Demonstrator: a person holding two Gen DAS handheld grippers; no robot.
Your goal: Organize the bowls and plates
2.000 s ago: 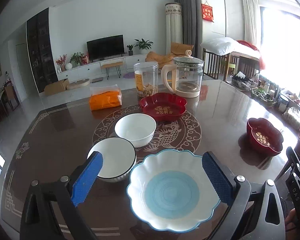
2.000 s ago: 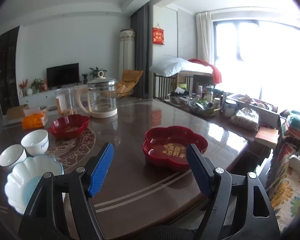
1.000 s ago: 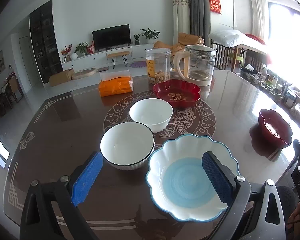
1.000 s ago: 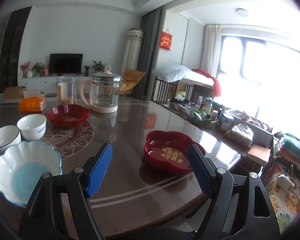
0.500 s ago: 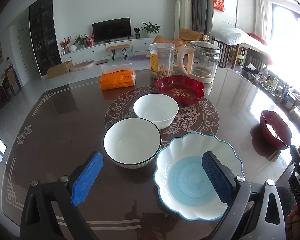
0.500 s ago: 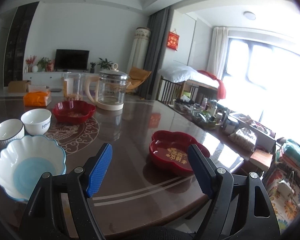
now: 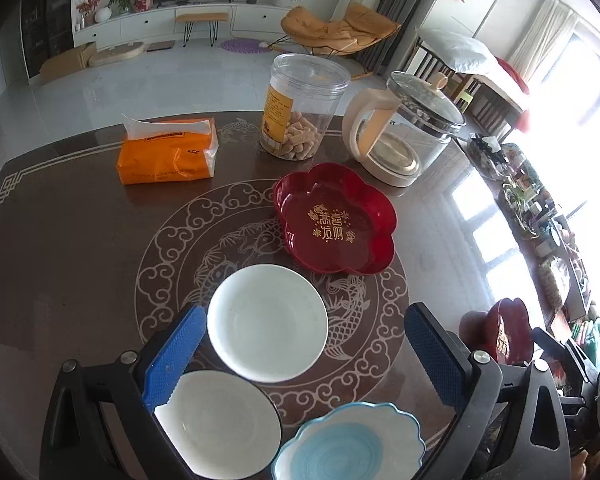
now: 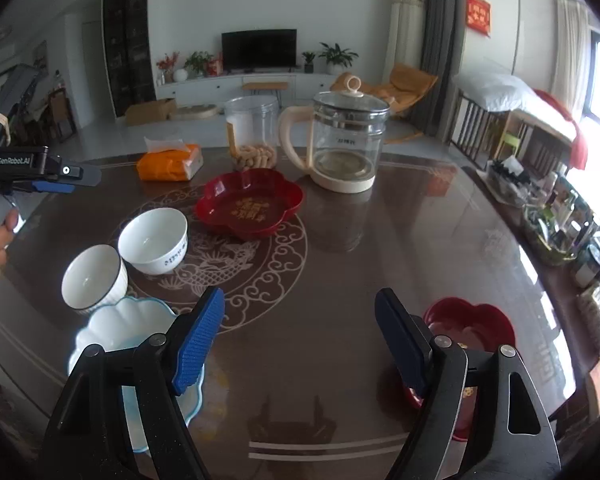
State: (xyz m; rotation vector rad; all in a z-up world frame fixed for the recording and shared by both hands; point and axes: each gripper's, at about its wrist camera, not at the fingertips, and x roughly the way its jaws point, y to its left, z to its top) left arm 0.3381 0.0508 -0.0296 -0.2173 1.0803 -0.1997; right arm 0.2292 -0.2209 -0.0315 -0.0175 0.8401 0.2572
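My left gripper [image 7: 304, 356] is open and empty, held above two white bowls: a plain one [image 7: 267, 322] between its fingers and a dark-rimmed one [image 7: 218, 424] under the left finger. A blue scalloped plate [image 7: 350, 446] lies at the bottom. A red flower-shaped plate [image 7: 334, 220] sits further back. My right gripper [image 8: 300, 340] is open and empty over bare table. A second red plate [image 8: 474, 326] lies by its right finger, the blue plate [image 8: 116, 332] by its left. Both bowls [image 8: 154, 240] [image 8: 94, 276] and the far red plate [image 8: 248, 204] show there too.
On the dark glass-topped table [image 7: 68, 240] stand an orange tissue pack [image 7: 166, 156], a clear snack jar [image 7: 302, 108] and a glass kettle [image 7: 406, 136] at the back. Clutter [image 8: 556, 216] lines the right edge. The left gripper [image 8: 40, 170] shows at the right view's left edge.
My left gripper has risen and moved forward, now looking down on the white bowls. My right gripper has swung left, so the near red plate now lies at its right finger.
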